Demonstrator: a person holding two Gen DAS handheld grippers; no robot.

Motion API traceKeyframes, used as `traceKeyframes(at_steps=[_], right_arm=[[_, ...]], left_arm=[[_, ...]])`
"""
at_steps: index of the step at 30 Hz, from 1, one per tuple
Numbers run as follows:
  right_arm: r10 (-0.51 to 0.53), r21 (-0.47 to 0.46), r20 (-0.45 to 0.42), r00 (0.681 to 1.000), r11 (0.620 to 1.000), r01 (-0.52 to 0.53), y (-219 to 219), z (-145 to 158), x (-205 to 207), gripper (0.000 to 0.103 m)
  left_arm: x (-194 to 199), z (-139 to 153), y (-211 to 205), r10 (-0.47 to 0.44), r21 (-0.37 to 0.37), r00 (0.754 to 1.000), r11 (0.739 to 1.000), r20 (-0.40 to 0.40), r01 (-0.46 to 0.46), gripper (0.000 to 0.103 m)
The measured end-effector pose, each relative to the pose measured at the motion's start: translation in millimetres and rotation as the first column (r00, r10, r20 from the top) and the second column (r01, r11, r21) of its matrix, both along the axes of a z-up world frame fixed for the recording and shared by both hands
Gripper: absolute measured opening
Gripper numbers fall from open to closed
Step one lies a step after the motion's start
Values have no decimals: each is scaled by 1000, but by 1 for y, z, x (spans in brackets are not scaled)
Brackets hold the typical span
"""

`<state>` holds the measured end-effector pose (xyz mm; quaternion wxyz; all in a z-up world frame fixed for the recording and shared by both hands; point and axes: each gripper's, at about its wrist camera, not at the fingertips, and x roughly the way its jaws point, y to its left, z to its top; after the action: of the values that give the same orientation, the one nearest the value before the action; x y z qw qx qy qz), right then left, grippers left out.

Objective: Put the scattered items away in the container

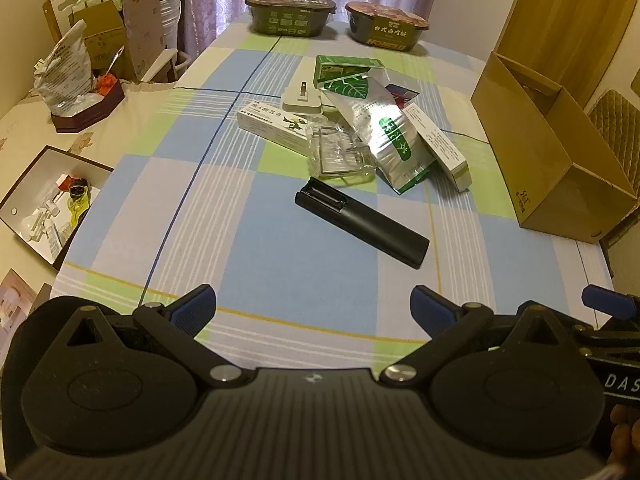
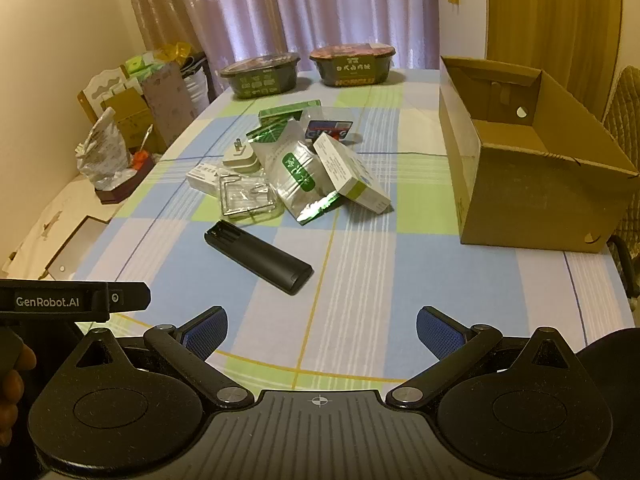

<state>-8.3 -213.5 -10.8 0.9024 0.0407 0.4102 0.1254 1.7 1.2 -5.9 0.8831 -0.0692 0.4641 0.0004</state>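
Observation:
A black remote [image 1: 362, 227] [image 2: 258, 256] lies nearest to me on the checked tablecloth. Behind it is a pile: a clear plastic case [image 1: 340, 150] [image 2: 248, 198], a silver-green foil pouch [image 1: 394, 136] [image 2: 298, 176], a white medicine box [image 1: 438, 142] [image 2: 352, 170], a long white box [image 1: 272, 122], a white plug adapter [image 1: 302, 100] [image 2: 240, 156] and a green box [image 1: 346, 68] [image 2: 288, 112]. An open cardboard box [image 1: 548, 160] [image 2: 532, 176] stands to the right. My left gripper [image 1: 314, 312] and right gripper [image 2: 322, 334] both hover open and empty over the near table edge.
Two instant-food bowls [image 1: 290, 14] [image 1: 386, 26] [image 2: 260, 76] [image 2: 352, 64] stand at the table's far end. To the left, a side surface holds an open tray of small items [image 1: 48, 200], a dark wooden stand [image 1: 88, 108] and stacked boxes. A quilted chair back [image 1: 616, 136] is beyond the cardboard box.

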Motion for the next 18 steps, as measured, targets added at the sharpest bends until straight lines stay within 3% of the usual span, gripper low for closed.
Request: traceKeyframes(at_steps=[18], right_arm=[[8, 1, -8, 1000, 1000, -8, -1, -5, 0, 103]], left_arm=[[0, -5, 0, -2, 3, 1000, 1000, -12, 2, 102]])
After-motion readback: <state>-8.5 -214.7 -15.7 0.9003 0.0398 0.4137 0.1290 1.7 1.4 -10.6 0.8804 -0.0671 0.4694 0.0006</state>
